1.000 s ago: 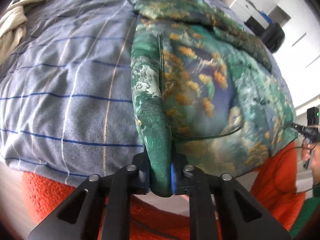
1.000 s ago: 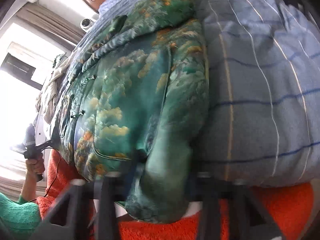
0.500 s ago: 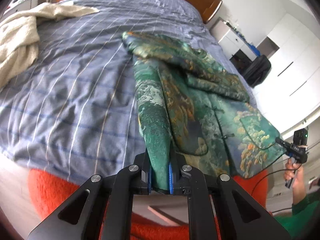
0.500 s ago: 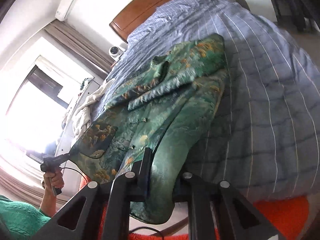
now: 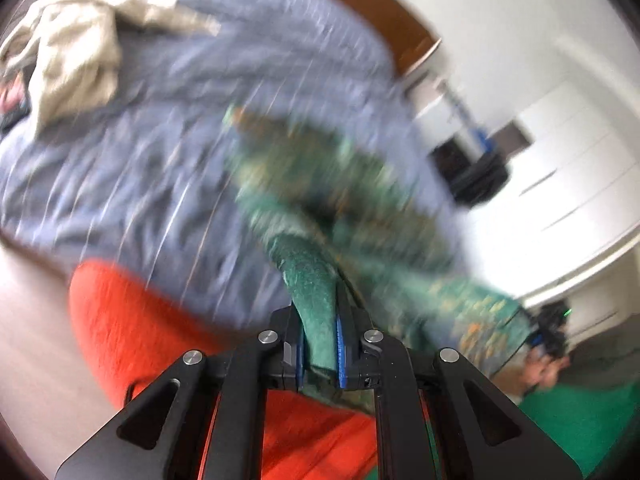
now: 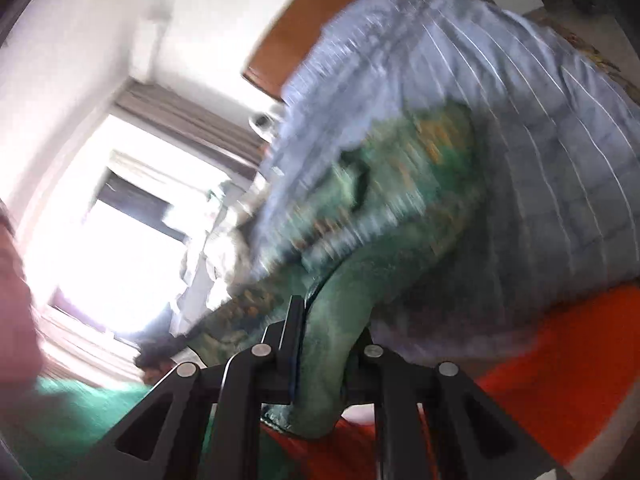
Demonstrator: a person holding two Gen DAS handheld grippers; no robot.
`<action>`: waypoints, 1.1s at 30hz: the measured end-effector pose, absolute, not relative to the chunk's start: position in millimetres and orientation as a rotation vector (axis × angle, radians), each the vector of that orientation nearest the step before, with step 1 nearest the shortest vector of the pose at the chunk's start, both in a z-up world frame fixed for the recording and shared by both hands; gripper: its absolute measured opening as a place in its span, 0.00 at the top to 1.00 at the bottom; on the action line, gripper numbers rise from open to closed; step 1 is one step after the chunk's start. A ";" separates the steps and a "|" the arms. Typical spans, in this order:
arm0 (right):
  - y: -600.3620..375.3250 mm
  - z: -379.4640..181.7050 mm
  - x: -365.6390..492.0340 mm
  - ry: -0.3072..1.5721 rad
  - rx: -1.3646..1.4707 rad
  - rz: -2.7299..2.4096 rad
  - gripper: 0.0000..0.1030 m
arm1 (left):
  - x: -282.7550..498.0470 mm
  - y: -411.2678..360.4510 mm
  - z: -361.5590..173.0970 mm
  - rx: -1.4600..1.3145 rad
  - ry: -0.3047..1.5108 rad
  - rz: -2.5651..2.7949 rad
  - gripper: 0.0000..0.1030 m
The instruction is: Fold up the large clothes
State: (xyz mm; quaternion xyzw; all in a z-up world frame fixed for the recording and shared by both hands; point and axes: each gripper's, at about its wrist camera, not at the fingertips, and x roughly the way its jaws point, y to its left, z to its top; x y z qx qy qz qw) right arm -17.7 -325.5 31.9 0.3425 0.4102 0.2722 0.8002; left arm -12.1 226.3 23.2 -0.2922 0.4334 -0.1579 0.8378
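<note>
A green patterned jacket [image 5: 320, 200] with orange and gold print stretches from the blue striped bed cover [image 5: 160, 160] toward me, blurred by motion. My left gripper [image 5: 319, 344] is shut on one edge of the jacket, lifted off the bed. My right gripper [image 6: 320, 356] is shut on another bunched edge of the same jacket [image 6: 400, 200]. In the left wrist view the far corner of the jacket [image 5: 480, 320] runs to the other gripper [image 5: 548, 332] at the right.
An orange blanket [image 5: 140, 340] hangs over the near bed edge and shows in the right wrist view [image 6: 560, 360]. A beige garment [image 5: 72, 60] lies far left on the bed. A wooden headboard [image 6: 320, 32] stands behind. A bright window [image 6: 120, 240] is at the left.
Both grippers have risen and tilted, pulling the jacket's held edges up and toward me off the bed. The views are now motion-blurred. Both stay shut on the fabric.
</note>
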 end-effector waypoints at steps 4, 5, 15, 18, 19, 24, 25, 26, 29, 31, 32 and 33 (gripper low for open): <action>-334.2 39.2 48.4 0.798 0.762 0.571 0.87 | 63.1 225.8 30.0 -0.608 0.814 -0.325 0.91; -336.5 34.8 71.5 0.786 0.765 0.553 0.87 | 85.2 225.1 23.9 -0.604 0.811 -0.310 0.91; -331.3 -75.2 257.3 0.904 0.686 0.288 0.86 | 261.2 195.2 -78.6 -0.503 0.943 -0.104 0.84; -333.6 -116.3 273.2 0.961 0.775 0.222 0.86 | 279.2 178.0 -105.7 -0.373 1.021 -0.047 0.83; -339.1 -129.6 276.2 0.971 0.855 0.205 0.85 | 282.0 173.5 -111.0 -0.333 1.039 -0.041 0.82; -364.2 -145.3 279.0 0.993 1.161 0.231 0.69 | 280.6 178.1 -90.1 -0.365 1.058 -0.118 0.66; -367.2 -140.8 278.6 0.991 1.185 0.252 0.57 | 276.5 185.3 -79.2 -0.415 1.037 -0.165 0.58; -370.3 -131.8 277.4 0.978 1.203 0.284 0.51 | 271.4 193.9 -68.3 -0.467 1.007 -0.205 0.53; -377.8 -101.5 272.1 0.925 1.151 0.312 0.19 | 255.9 215.9 -42.3 -0.500 0.887 -0.179 0.07; -382.6 -83.3 267.7 0.898 1.076 0.288 0.16 | 242.4 230.9 -34.1 -0.492 0.843 -0.185 0.07; -383.7 -77.2 264.6 0.908 1.017 0.272 0.16 | 238.1 235.6 -35.4 -0.484 0.851 -0.205 0.07; -381.6 -73.4 262.9 0.924 0.954 0.262 0.16 | 233.0 237.8 -39.7 -0.461 0.863 -0.228 0.07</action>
